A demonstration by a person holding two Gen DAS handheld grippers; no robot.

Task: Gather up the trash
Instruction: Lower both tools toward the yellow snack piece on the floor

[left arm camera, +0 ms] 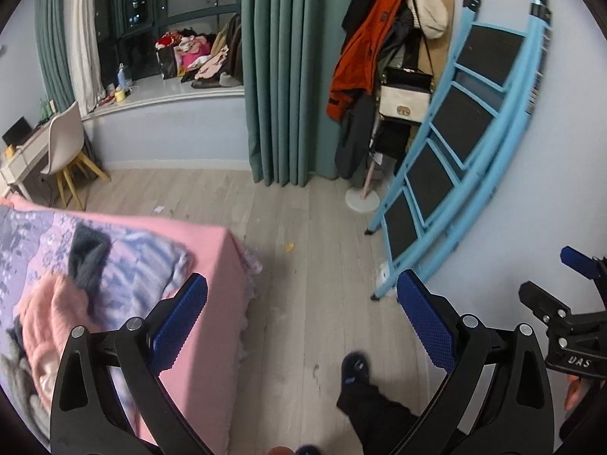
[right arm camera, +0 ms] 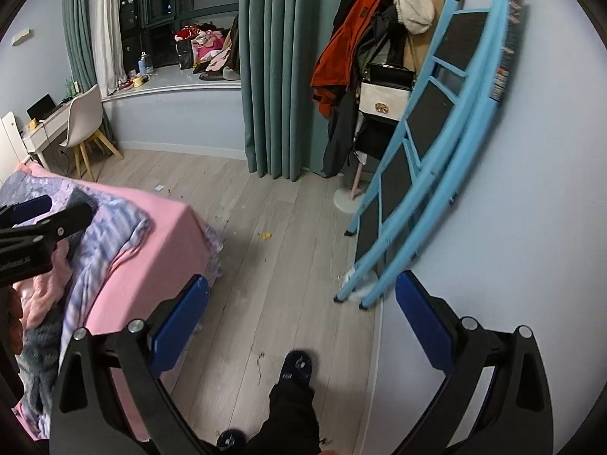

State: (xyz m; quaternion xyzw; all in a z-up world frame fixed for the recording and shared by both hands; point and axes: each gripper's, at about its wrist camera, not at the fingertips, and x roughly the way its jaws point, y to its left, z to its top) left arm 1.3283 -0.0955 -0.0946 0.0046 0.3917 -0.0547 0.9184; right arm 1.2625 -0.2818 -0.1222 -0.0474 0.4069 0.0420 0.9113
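Both claws, left [left arm camera: 302, 305] and right [right arm camera: 301, 305], wide open, empty, above floor [left arm camera: 311, 227].

yellow scrap [left arm camera: 289, 246] too small to ID | ladder [left arm camera: 466, 144] top cut off

Both cameras look forward and down along their own blue fingers, from about waist height, toward the floor [left arm camera: 303, 208], with the window wall far behind it. The left view sits nearer to the bed [left arm camera: 212, 265], and it catches the right gripper [left arm camera: 569, 303] at its right edge; the right view stands closer to the wall with the ladder [right arm camera: 417, 174] and sees the left gripper [right arm camera: 41, 220] at its left edge. Both views share the floor, the curtain [left arm camera: 277, 76], the coat rack [left arm camera: 383, 76], the ladder, the chair [left arm camera: 64, 140] and the bed corner.
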